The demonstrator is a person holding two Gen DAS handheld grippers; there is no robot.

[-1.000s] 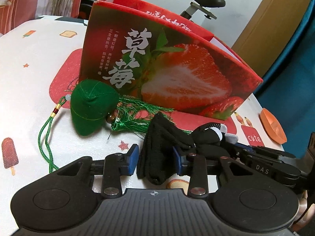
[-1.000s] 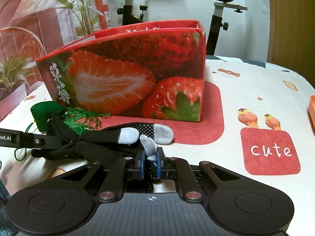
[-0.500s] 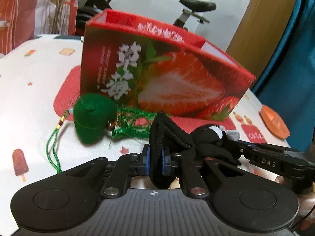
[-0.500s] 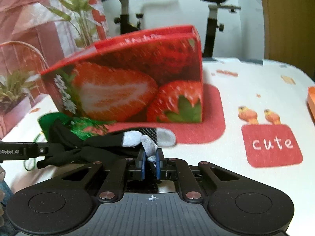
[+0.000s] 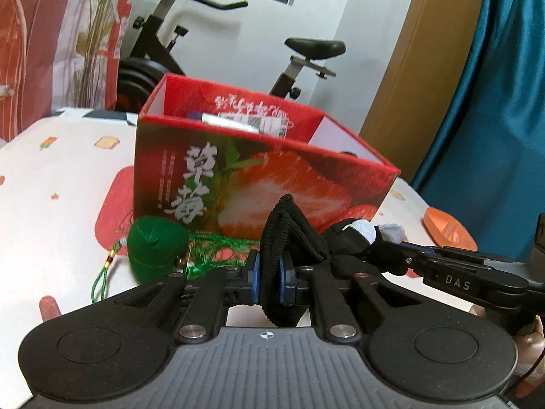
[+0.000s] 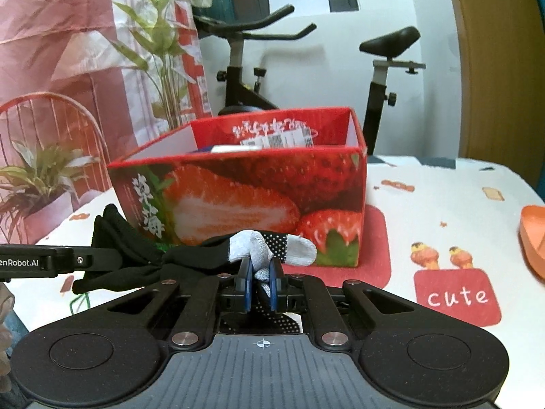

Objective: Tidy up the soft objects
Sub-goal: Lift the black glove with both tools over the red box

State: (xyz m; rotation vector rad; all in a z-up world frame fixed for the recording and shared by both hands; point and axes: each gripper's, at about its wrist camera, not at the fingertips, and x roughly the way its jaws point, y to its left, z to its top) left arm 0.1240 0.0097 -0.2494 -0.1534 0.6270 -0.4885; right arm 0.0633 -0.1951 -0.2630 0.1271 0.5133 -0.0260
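The left gripper (image 5: 270, 277) is pinching the ribbed cuff of a black glove (image 5: 289, 235) between its blue pads, jaws nearly together. The right gripper (image 6: 260, 284) is clamping a grey fingertip of the same glove (image 6: 190, 259), jaws narrow. The glove is stretching between the two tools, just in front of an open strawberry box (image 5: 259, 184) standing mid-table. A green stuffed charm (image 5: 156, 250) with a tassel is lying against the box's near left corner. The table (image 6: 442, 211) is wearing a white cloth with red patches. An orange dish (image 6: 533, 235) is sitting toward the right edge.
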